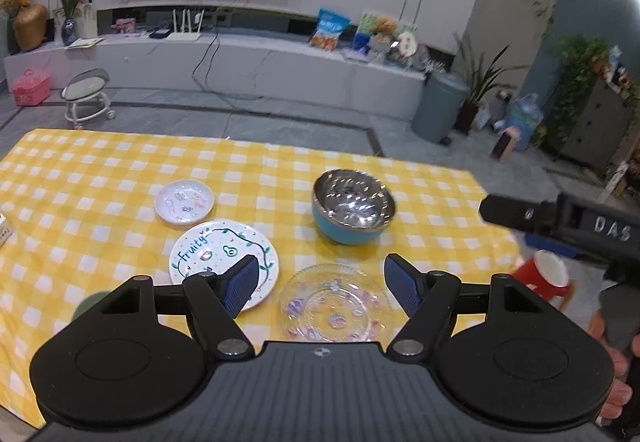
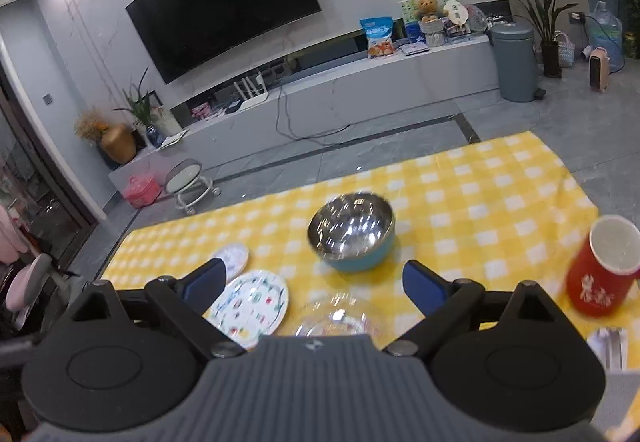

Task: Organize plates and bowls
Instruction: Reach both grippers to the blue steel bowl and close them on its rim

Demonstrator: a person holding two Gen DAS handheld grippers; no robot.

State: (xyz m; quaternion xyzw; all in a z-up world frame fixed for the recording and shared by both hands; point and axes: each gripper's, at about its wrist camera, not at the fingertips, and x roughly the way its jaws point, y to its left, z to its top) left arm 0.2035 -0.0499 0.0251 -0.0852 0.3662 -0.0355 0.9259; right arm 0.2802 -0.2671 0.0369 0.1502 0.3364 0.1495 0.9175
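a yellow-and-white checked tablecloth [image 1: 120,177] is spread over the whole table, and everything else is laid out on it. biggest piece of crockery is the blue bowl [image 1: 353,206] with the shiny steel inside, parked upright toward the far middle of the cloth, well apart from the plates. next down is the white plate lettered "fruity" [image 1: 216,254], seen near the left side, partly covered in the left wrist view by one blue pad. just to its right, close to the near edge, a clear glass plate [image 1: 334,304] with little purple flowers is set flat, nothing on it. behind the fruity plate, nearly touching its rim, a small white dish [image 1: 184,201] with tiny drawings is found. off on the right a red mug [image 2: 604,266] with a white inside is stood, tilted-looking from the fisheye blur. the left gripper [image 1: 320,282] is held above the glass plate with its pads spread wide and nothing caught between them. the right gripper [image 2: 316,282] is likewise held wide apart, empty, aimed down toward the bowl and glass plate; its black body is also caught at the right edge of the left view, with a bit of a hand [image 1: 612,370] seen under it.
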